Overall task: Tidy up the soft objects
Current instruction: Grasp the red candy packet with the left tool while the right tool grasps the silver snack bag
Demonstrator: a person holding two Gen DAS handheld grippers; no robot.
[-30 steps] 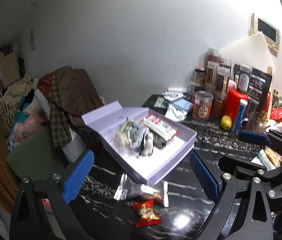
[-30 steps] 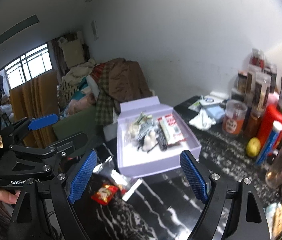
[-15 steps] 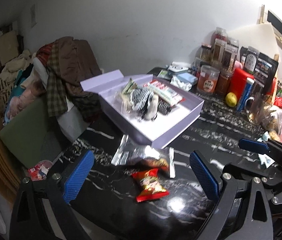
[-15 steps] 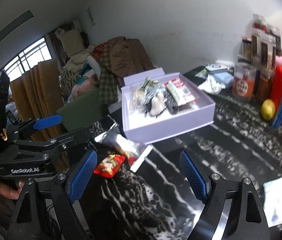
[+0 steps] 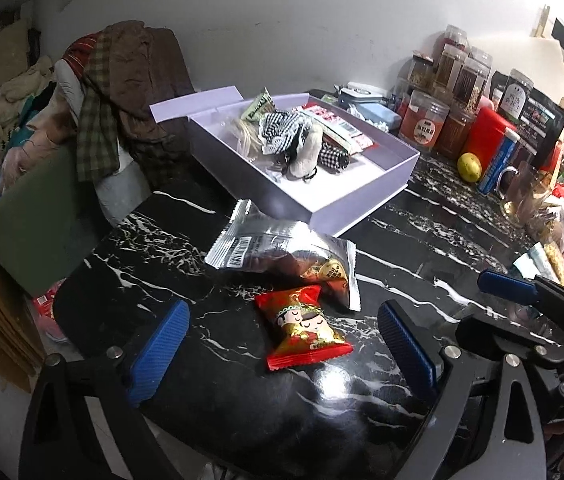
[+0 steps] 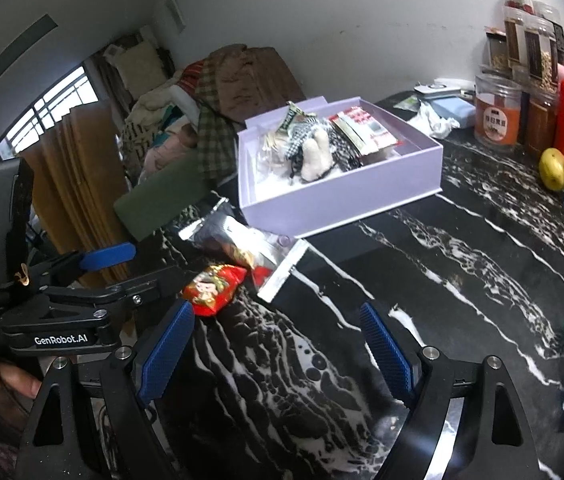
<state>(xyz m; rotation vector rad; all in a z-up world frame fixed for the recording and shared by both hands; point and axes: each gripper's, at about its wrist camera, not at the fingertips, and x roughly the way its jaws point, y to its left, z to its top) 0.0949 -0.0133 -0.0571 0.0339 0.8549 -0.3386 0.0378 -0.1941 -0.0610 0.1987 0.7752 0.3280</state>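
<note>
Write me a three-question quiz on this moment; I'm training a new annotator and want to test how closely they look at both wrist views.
1. True or false: the red snack packet lies inside the lilac box.
2. Which thing touches the red snack packet? A) the silver foil bag B) the lemon C) the orange-lidded jar
3. Fill in: the left gripper is ____, with nothing between its fingers.

Key
1. False; it lies on the black marble table, in front of the box.
2. A; the bag's edge overlaps the packet's top.
3. Open; the right gripper is open too.
</note>
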